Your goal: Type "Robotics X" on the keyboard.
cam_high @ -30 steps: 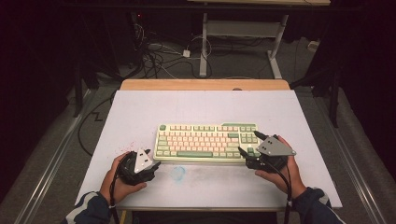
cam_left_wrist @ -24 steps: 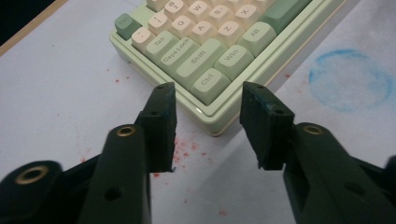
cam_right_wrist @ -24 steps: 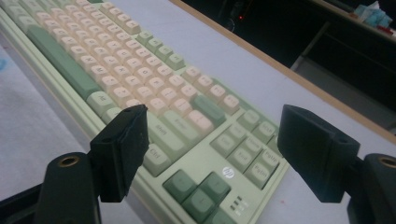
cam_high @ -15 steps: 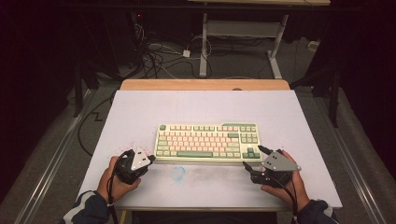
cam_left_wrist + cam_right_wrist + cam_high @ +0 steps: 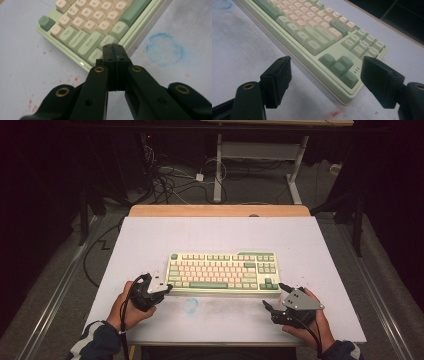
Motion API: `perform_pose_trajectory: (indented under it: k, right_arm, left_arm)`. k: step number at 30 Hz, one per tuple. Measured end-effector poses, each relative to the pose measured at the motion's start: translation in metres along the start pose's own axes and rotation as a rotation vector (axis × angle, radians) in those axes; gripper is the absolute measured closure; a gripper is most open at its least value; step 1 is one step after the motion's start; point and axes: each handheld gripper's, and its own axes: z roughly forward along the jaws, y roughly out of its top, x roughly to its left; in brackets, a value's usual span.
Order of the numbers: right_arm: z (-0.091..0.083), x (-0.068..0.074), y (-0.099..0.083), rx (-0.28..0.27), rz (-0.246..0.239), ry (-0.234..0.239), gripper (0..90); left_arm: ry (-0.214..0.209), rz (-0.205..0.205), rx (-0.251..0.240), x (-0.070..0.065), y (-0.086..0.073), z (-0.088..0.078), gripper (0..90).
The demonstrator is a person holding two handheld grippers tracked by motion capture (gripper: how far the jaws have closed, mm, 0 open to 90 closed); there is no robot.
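Keyboard [image 5: 100, 32] cut off by top edge (left gripper view); key legends blurred.

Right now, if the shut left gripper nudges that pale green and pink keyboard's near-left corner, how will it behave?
The pale green and pink keyboard looks like a rigid slab lying flat, so it likely pivots or slides rather than flexing or tipping. On the smooth white tabletop it may skid easily. The left gripper, shut at the corner keys, might press one.

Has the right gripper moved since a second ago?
Yes. In the high view the right gripper has drawn back from the keyboard's right end toward the person's side of the table, jaws open and holding nothing.
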Motion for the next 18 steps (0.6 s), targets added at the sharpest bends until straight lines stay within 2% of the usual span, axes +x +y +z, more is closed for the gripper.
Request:
perform_pose_trajectory:
  k: [8,18]
  right_arm:
    - [0.001,0.000,0.000,0.000,-0.013,-0.001,25.4]
    - [0.003,0.001,0.000,0.008,-0.024,0.009,25.4]
  left_arm:
    - [-0.033,0.020,0.014,-0.012,0.016,0.029,87.0]
    - [-0.056,0.034,0.051,-0.021,0.025,0.062,87.0]
